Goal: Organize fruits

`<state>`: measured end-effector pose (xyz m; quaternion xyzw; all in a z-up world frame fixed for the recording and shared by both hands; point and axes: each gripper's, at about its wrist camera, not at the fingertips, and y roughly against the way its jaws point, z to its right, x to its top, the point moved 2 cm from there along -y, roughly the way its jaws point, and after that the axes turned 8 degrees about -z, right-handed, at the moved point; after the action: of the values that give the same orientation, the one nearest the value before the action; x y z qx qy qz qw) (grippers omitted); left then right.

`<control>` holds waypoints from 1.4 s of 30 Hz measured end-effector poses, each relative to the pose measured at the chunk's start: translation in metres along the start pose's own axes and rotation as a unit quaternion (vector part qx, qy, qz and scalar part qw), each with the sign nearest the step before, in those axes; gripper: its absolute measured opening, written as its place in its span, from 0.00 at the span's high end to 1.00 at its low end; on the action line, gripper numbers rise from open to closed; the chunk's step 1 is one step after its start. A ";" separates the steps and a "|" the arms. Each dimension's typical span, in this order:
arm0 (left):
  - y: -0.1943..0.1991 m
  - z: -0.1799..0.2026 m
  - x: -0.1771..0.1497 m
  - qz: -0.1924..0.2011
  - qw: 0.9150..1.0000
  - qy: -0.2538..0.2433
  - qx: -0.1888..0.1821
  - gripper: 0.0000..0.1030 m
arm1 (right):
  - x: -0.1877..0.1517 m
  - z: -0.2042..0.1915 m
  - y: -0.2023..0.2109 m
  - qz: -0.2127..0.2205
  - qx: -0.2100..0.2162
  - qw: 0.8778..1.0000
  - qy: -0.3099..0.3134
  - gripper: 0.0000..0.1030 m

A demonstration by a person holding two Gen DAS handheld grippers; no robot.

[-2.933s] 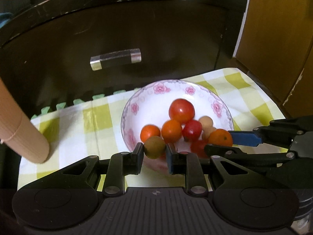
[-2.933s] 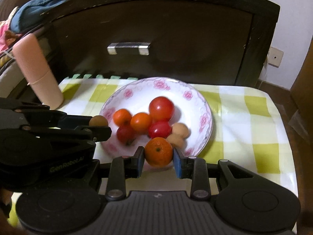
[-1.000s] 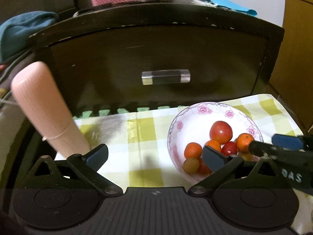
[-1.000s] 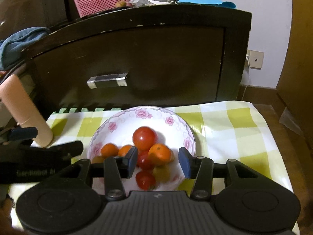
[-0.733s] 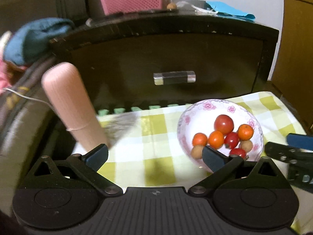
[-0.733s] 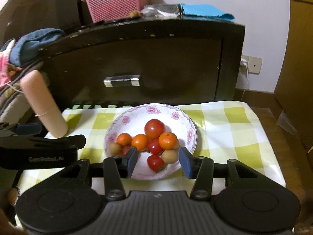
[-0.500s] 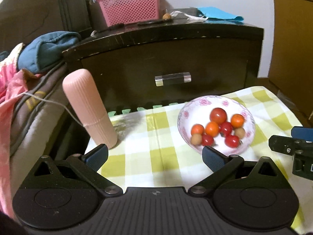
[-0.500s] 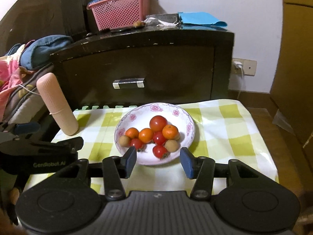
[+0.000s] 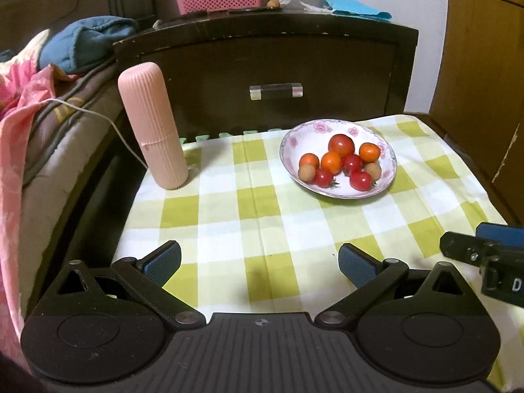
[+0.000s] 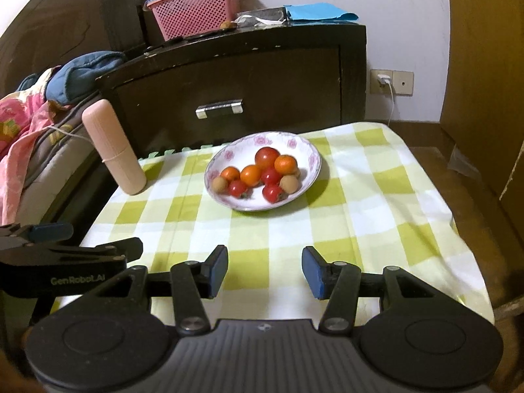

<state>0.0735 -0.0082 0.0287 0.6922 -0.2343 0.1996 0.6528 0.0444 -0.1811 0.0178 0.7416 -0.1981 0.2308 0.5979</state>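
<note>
A white bowl (image 10: 312, 160) with pink flowers on its rim is being carried by the table (image 10: 376, 196), which is being covered by a green-and-white checked cloth (image 9: 262, 222). The bowl is sitting toward the far edge, right of the middle in the left wrist view. Round fruits (image 10: 258, 173) are being held in it in a touching cluster: a large red tomato (image 9: 341, 145) at the back, small oranges (image 9: 369, 152), glossy cherry tomatoes (image 9: 361, 180) and dull tan fruits (image 9: 306, 173).

A ribbed pink cylinder (image 9: 152, 127) is standing tilted at the far left corner, well apart from the bowl. A dark wooden cabinet (image 10: 262, 82) with a metal handle (image 10: 219, 108) is standing just behind the far edge, and a pink mesh basket (image 10: 196, 9) is being carried on its top. Bedding (image 9: 29, 104) is lying beside the left edge.

The left claw (image 9: 258, 263) is being held spread wide and released over the near edge, with only cloth between its blue pads. The right claw (image 10: 265, 270) is being held released too, with nothing between its pads, more narrowly parted. Nothing is standing between the claws and the bowl.
</note>
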 end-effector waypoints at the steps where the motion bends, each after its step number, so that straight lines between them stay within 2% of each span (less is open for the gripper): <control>1: 0.002 0.000 -0.002 0.001 1.000 0.000 -0.001 0.00 | -0.003 -0.001 0.001 0.000 -0.001 1.000 0.000 0.54; 13: 0.006 0.009 -0.027 -0.030 0.999 -0.011 -0.019 0.00 | -0.030 -0.008 0.006 -0.022 0.001 1.000 -0.005 0.54; 42: 0.000 0.012 -0.032 -0.037 0.999 -0.015 -0.023 0.00 | -0.039 -0.007 0.003 -0.032 0.002 0.999 -0.014 0.54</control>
<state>0.0465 -0.0180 0.0093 0.6878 -0.2226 0.1598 0.6722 0.0102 -0.1738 -0.0010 0.7518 -0.1822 0.2018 0.6008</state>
